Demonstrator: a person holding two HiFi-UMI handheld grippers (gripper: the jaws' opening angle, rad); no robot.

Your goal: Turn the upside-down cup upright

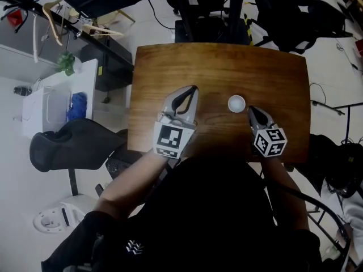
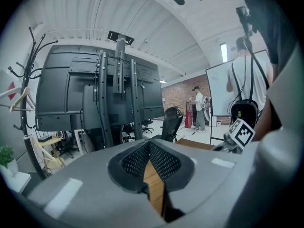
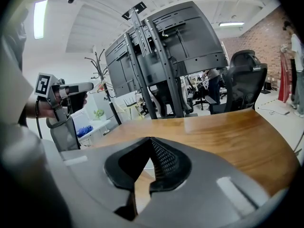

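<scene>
Cup (image 1: 236,103) is seen standing on table (image 1: 227,67), a bit R of centre, approx midway btw far & near edges. From above only a white disc w/ an inner ring is shown. Whether mouth or base faces up can't be told. Long axis is vertical either way, so the scene fits a cup that is base-up as well as one set mouth-up.

R claw (image 1: 250,110) is clenched, tips together, nothing btw them. Cup lies just beyond its tips & slightly to the L, near, no contact seen.

L claw (image 1: 194,89) is likewise clenched & empty, held over the table L of centre. Cup lies to its R, well apart.

R claw is judged much the nearer. Any reach for the cup would be shortest from that side, fwd & a touch L.
</scene>
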